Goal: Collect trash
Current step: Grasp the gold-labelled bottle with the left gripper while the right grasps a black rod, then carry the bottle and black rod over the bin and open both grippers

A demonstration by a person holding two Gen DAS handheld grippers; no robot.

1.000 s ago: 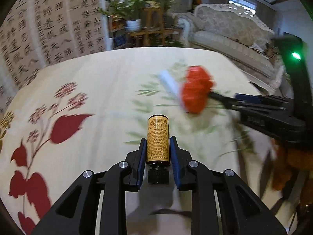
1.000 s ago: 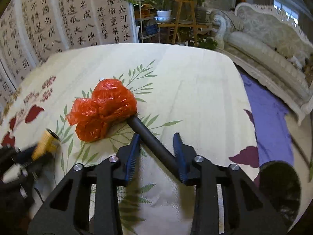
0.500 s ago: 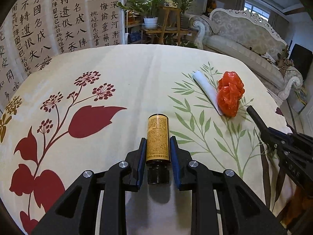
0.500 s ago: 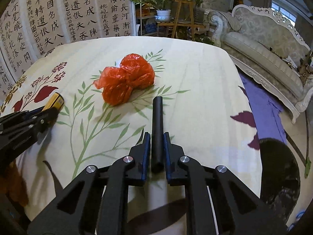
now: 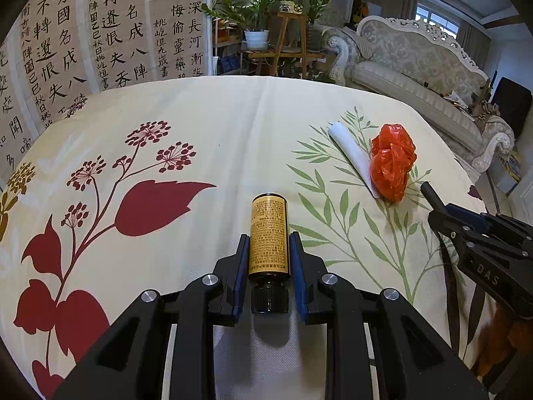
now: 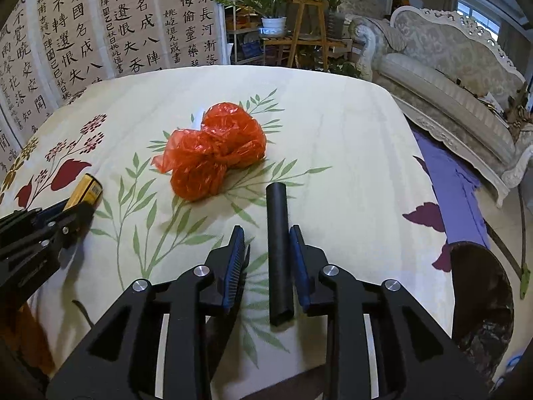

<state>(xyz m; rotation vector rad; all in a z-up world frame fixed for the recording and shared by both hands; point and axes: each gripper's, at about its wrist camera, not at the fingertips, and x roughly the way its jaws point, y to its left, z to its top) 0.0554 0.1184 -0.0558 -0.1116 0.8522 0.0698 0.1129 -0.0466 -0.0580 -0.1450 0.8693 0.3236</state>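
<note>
A floral tablecloth (image 5: 233, 126) covers the table in a sitting room, with calligraphy panels (image 5: 100, 33), potted plants (image 5: 256, 16) and a pale carved sofa (image 5: 416, 76) beyond it. The left gripper (image 5: 269, 260) is closed on a small amber bottle (image 5: 268, 236), black cap toward the camera. The right gripper (image 6: 266, 260) stands partly open; a black tube (image 6: 279, 250) lies against its right finger, clear of the left one. Ahead of the tube rests a crumpled red plastic bag (image 6: 216, 153), touching a white paper roll (image 5: 349, 153) on its far side. A dark bin (image 6: 479, 293) sits off the table's right edge.
</note>
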